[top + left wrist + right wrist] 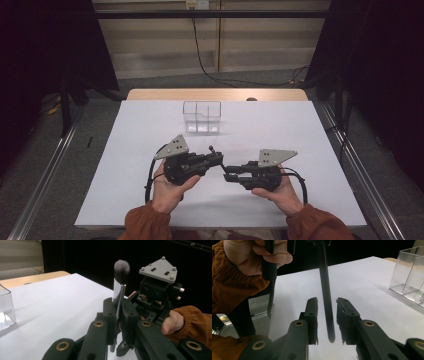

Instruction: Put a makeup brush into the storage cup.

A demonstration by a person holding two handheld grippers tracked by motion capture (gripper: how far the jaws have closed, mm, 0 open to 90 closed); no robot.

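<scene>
The makeup brush stands upright, clamped in the left gripper. Its handle hangs between the right gripper's parted pads, untouched. Handover looks done; the clear box beyond waits.

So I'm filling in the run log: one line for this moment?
left gripper: shut on makeup brush | right gripper: open around its handle | clear organiser: empty
</scene>
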